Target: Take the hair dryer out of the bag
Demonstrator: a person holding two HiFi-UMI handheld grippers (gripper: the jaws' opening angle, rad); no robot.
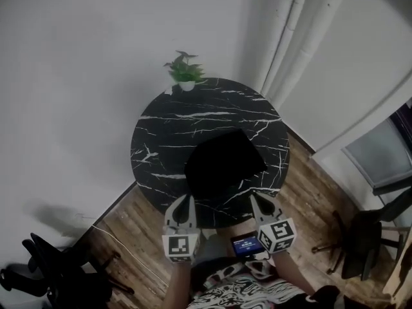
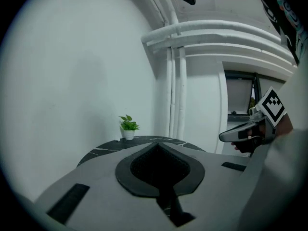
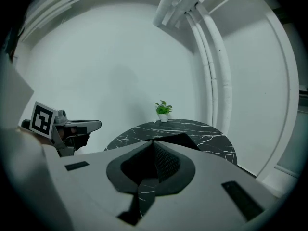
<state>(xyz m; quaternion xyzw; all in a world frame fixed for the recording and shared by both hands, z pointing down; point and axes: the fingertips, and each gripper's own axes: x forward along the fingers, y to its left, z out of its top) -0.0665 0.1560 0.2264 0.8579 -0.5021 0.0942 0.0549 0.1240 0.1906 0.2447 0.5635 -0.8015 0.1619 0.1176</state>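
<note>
Fingers of left gripper (image 1: 183, 205) and right gripper (image 1: 259, 203) pressed together, empty. Bag (image 1: 222, 166) on counter (image 1: 161, 127) just ahead of fingers. Hair dryer unseen, presumably inside. Spread fingers before reaching; find opening, pin bag with one gripper.

Matt black bag (image 1: 222, 166), glossy marble-veined table (image 1: 174, 131), wooden floor (image 1: 138, 227)
</note>
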